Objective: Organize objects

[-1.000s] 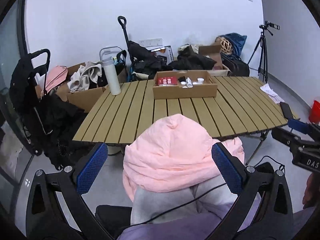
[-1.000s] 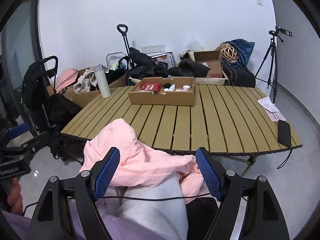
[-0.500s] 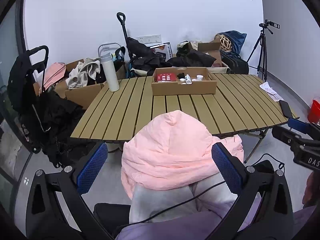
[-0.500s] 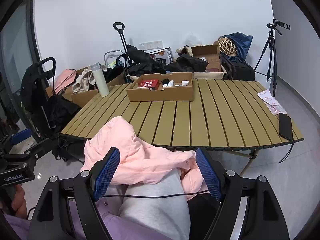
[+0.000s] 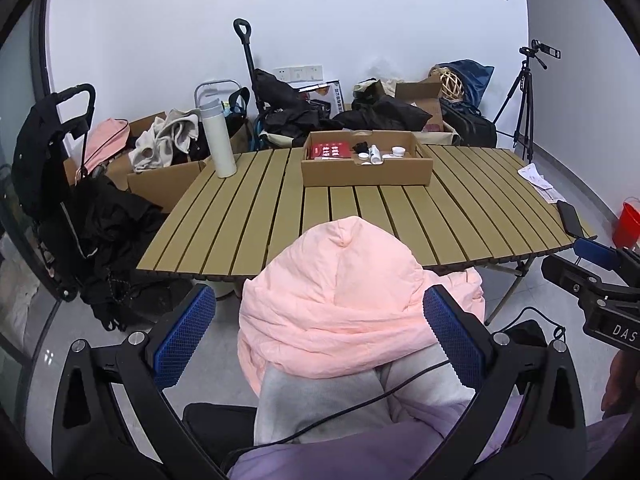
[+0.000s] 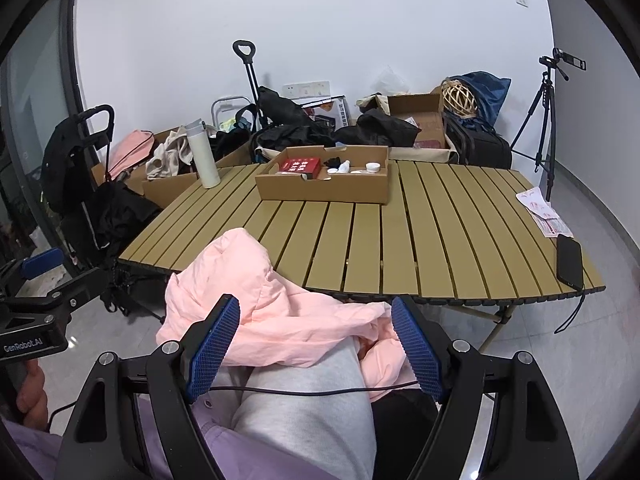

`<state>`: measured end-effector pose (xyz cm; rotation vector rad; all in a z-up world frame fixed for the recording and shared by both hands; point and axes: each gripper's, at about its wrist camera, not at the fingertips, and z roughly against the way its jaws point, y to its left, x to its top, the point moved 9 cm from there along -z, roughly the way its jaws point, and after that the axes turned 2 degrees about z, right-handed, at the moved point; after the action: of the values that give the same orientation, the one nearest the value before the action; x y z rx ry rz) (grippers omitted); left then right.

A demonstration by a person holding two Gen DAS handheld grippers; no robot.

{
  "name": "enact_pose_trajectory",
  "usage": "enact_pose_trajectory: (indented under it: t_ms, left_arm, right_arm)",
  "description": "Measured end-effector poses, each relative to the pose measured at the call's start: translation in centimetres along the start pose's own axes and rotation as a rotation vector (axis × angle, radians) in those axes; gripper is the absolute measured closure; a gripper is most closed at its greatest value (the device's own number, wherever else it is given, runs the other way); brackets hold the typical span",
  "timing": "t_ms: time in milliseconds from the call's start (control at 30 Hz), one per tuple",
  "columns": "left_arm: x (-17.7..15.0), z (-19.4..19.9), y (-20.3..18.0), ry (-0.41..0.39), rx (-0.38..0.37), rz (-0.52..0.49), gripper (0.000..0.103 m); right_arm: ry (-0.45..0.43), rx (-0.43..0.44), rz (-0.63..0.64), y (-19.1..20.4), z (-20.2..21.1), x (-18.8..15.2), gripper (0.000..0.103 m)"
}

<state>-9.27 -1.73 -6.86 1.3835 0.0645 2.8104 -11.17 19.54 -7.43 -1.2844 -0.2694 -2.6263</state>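
Note:
A pink padded jacket [image 5: 344, 304] lies bunched on a seated person's lap, in front of a slatted wooden table [image 5: 260, 216]. My left gripper [image 5: 320, 336] is open, its blue pads on either side of the jacket without gripping it. In the right wrist view the same jacket [image 6: 248, 292] spreads over grey trousers [image 6: 308, 404], and my right gripper [image 6: 316, 348] is open above them. A cardboard tray [image 5: 366, 172] on the table holds a red box [image 5: 331, 149] and small white jars. A white bottle [image 5: 218, 140] stands at the table's far left.
A black phone [image 6: 570, 260] and papers [image 6: 540, 210] lie at the table's right end. Boxes of clothes, black bags and a trolley crowd the far wall. A tripod [image 6: 540, 120] stands far right, a black stroller [image 5: 60, 184] on the left, a red bucket [image 5: 628, 228] at the right edge.
Both cameras have risen and tipped slightly, so the table sits lower in view. The jacket stays on the lap and both grippers stay open.

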Motion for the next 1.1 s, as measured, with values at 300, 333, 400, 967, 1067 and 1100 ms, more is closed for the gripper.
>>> enact_pose_trajectory:
  t_ms: [300,333,400,967,1067,1100]
  left_arm:
    - [-0.03,0.05,-0.07,0.002,0.001,0.001,0.0]
    - [-0.02,0.07,-0.13,0.002,0.002,0.001,0.0]
    - [-0.02,0.07,-0.16,0.003,0.002,0.001,0.0]
    - [-0.31,-0.21,-0.5,0.009,-0.002,0.001,0.0]
    - [-0.32,-0.21,-0.5,0.01,-0.002,0.001,0.0]
    - [-0.28,-0.2,-0.45,0.009,-0.002,0.001,0.0]
  right_arm:
    - [0.012,0.008,-0.017,-0.23,-0.29,-0.11,0.021]
    - [0.012,0.005,-0.017,-0.24,-0.3,-0.12,0.021]
    - [0.011,0.003,-0.014,-0.23,-0.29,-0.11,0.021]
    - [0.02,0.006,-0.013,-0.15,-0.58,-0.31,0.021]
    - [0.018,0.004,-0.018,-0.35,-0.52,-0.28,0.021]
    - [0.018,0.004,-0.02,-0.3,-0.52,-0.28,0.021]
